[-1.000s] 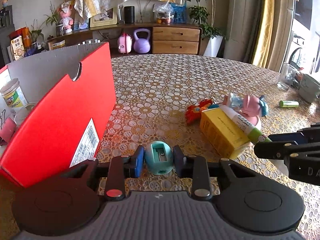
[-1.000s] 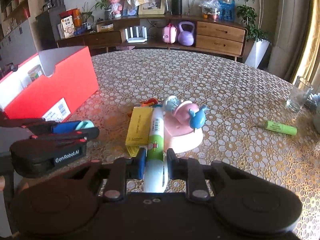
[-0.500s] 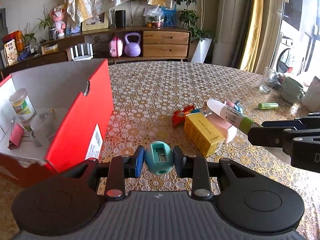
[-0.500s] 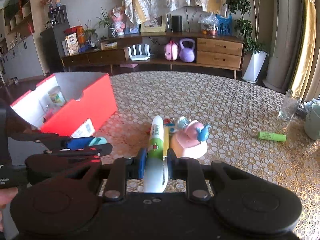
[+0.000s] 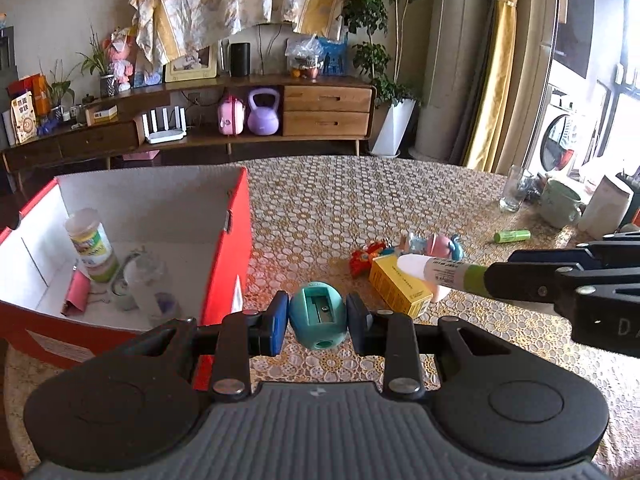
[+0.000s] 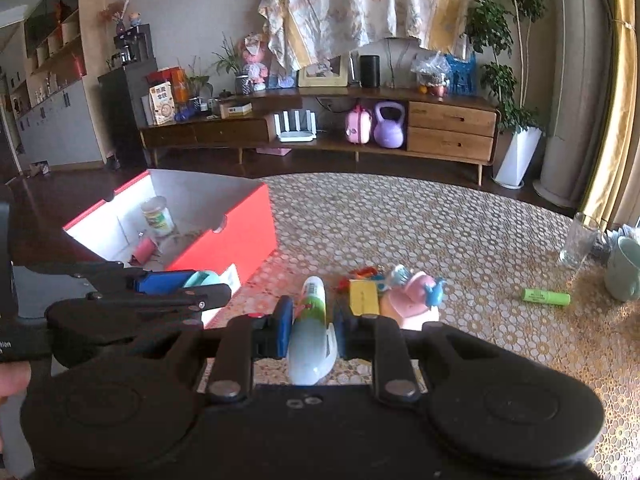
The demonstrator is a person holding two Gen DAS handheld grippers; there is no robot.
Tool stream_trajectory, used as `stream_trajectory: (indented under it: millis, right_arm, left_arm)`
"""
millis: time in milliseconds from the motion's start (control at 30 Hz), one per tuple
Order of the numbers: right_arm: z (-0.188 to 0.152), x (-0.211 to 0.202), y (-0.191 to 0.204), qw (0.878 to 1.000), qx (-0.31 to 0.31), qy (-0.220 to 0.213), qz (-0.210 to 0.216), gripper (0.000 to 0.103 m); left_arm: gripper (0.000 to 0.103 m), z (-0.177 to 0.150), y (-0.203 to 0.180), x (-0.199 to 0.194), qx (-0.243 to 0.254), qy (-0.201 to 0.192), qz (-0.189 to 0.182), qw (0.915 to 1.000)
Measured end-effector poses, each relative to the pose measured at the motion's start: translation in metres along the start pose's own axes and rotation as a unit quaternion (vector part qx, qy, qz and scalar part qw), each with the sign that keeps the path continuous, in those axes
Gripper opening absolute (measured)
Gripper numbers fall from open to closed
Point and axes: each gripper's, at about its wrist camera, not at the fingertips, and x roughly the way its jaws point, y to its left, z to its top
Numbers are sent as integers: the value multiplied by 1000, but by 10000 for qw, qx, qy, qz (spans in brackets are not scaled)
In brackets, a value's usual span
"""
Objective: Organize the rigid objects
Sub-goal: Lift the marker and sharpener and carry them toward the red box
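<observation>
Teal sharpener (image 5: 318,316) clamped in left gripper (image 5: 317,322), partly open; right gripper (image 6: 310,330) fully closed on tube (image 6: 310,332); box (image 5: 224,248) left.

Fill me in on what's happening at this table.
A person is tidying with a tool in each hand. The left tool grips a teal pencil sharpener, the right tool a white tube. Both are held above the table near the open red box. A yellow carton and pink toy lie on the table.
</observation>
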Motion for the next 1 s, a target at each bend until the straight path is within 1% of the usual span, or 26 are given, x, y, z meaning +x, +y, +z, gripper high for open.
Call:
stream_trajectory:
  millis: [233,433,733,1000]
  right_arm:
    - [15,-10,22,9997,-127,-174,100,20]
    - [31,-8,42,9991,-214,-297,199,20]
    - [56,11,76,9977,-394,-362,405,20]
    - [70,49,106,9967,-606,-210,492,20]
  left_arm:
    - [30,14,16,-26,46,-258,27,9997]
    - [30,26,48,-37,-101,-289,100,9995]
    - [30,43,104,-38,-217,-120,339,9991]
    - [30,43,144,-21,-52,204,401,9990]
